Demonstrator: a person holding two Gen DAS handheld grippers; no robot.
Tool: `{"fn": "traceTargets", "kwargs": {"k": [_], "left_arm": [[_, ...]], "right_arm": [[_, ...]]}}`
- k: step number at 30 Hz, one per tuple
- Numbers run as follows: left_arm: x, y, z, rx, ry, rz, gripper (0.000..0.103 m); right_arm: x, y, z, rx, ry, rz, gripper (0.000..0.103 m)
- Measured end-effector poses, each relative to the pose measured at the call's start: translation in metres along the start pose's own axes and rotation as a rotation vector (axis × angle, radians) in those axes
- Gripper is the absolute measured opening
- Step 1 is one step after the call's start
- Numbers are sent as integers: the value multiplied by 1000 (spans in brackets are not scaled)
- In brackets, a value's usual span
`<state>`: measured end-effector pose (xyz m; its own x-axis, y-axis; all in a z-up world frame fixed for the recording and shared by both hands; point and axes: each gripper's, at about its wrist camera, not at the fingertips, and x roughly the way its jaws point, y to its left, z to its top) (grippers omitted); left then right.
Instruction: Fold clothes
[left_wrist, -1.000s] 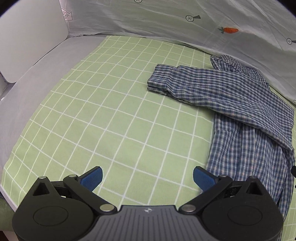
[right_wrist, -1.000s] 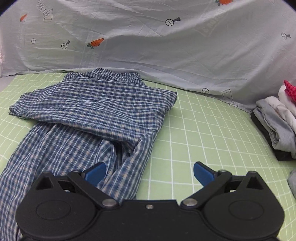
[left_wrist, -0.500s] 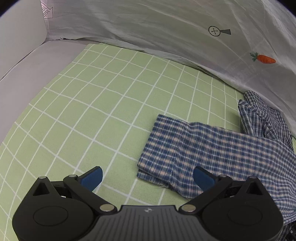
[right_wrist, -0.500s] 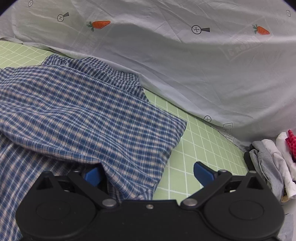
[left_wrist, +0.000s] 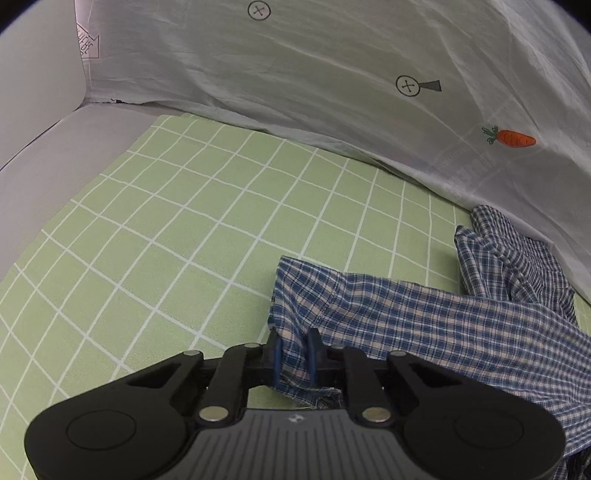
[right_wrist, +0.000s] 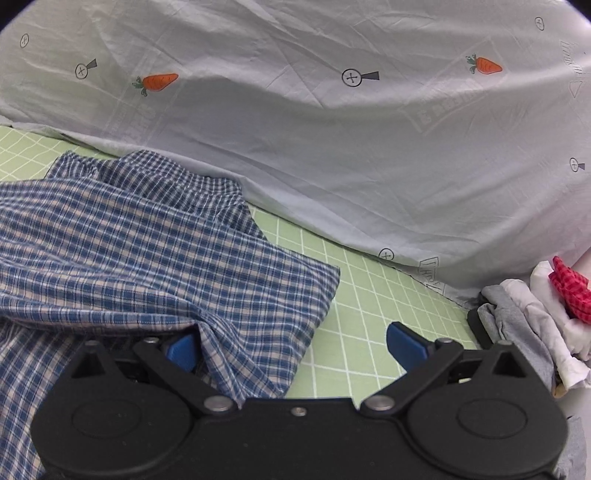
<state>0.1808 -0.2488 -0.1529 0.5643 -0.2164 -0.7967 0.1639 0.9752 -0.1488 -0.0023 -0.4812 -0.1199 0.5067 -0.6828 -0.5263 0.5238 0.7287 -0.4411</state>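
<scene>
My left claw (left_wrist: 293, 356) is clamped on the cuff end of the blue checked shirt (left_wrist: 436, 325), which lies spread over the green grid mat (left_wrist: 192, 229) on the worktop. My right claw (right_wrist: 293, 341) stands wide open, its left finger tucked under a shirt fold, its right over bare mat. A pile of clothes (right_wrist: 532, 321) sits far right against the carrot-print sheet (right_wrist: 332, 129).

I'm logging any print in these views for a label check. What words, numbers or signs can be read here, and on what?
"HERE", in an arrow outline, printed sideways on the grey sheet.
Box-framed pale lettering on the same sheet: too faint to read.
Small framed word at the sheet's lower edge: too blurred.
Circled-cross marks and carrots: pictures, not text.
Plaid shirt: no label visible.
</scene>
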Motion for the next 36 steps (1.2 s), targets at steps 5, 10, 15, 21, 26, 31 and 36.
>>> {"fn": "traceTargets", "kwargs": {"k": [5,10,15,21,26,31,36], "left_arm": [[-51,-4,26,-6,-160,-13,13],[-85,0,45,9,-284,29,13],[-60,26,41,-23,-222,147,13],[-44,51,31,-61,-166,195,13],[-37,61,27,-68,-145,219,13],[-28,63,25,-71,-123,225,13],[-18,65,21,-87,-94,234,13]], "right_arm": [[-17,-19,19,77,-88,-9,103],[-26,-16,31,114,-129,53,103],[-7,2,22,123,6,278,103],[-9,-15,18,265,41,526,103],[7,-50,19,516,23,667,103],[52,-65,22,599,84,574,103],[115,-66,15,692,198,568,92]]}}
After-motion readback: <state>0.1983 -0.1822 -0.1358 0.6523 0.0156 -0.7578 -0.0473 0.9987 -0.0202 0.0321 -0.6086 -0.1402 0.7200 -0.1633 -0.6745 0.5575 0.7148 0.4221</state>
